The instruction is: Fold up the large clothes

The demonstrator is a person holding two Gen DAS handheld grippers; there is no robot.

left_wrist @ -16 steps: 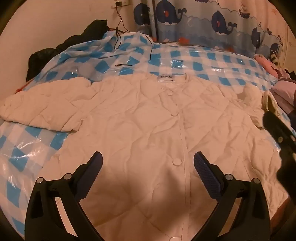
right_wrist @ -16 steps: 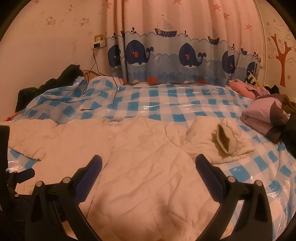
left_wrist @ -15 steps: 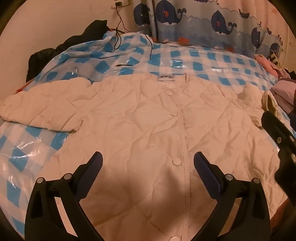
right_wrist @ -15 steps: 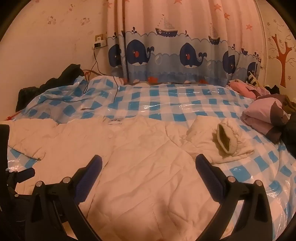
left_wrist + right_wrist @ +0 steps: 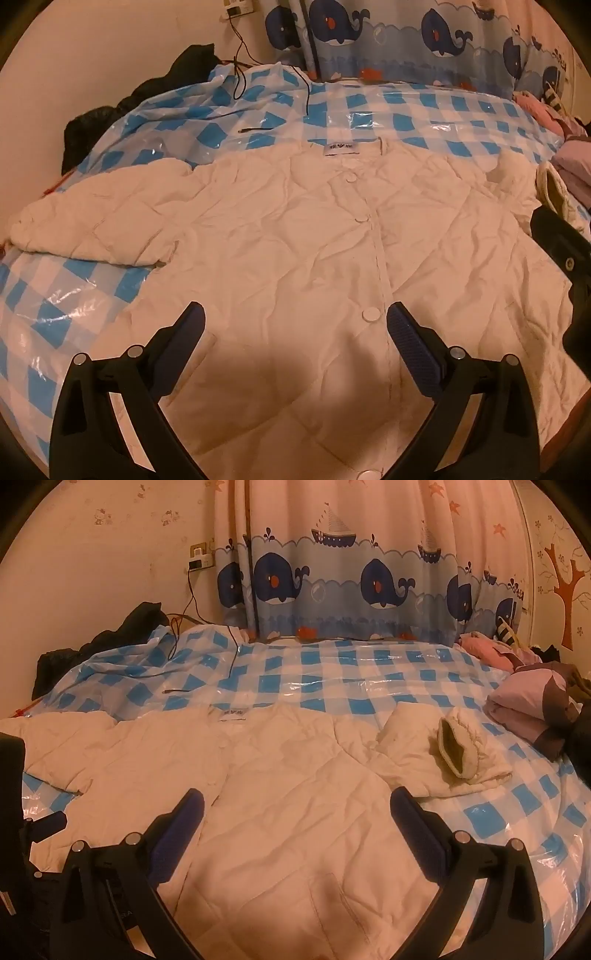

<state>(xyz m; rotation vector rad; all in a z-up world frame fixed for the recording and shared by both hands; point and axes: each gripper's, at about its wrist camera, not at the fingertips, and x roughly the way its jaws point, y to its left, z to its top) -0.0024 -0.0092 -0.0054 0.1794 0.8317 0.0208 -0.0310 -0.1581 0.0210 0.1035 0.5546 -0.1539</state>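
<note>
A large white quilted jacket (image 5: 295, 258) lies front up and buttoned on a blue-checked plastic sheet (image 5: 48, 306), collar label at the far side. Its left sleeve (image 5: 96, 225) stretches out to the left. In the right wrist view the jacket (image 5: 295, 812) has its right sleeve (image 5: 436, 753) bent over, the cuff opening facing me. My left gripper (image 5: 295, 325) is open and empty above the jacket's lower front. My right gripper (image 5: 295, 812) is open and empty above the jacket's right half.
Folded purple and pink clothes (image 5: 532, 709) lie at the right edge. Dark clothing (image 5: 96, 646) is heaped at the far left by the wall. A black cable (image 5: 266, 107) runs from a wall socket across the sheet. A whale-print curtain (image 5: 351, 579) hangs behind.
Both grippers stay open. The views have barely shifted; the right gripper's body at the right edge of the left wrist view sits slightly higher.
</note>
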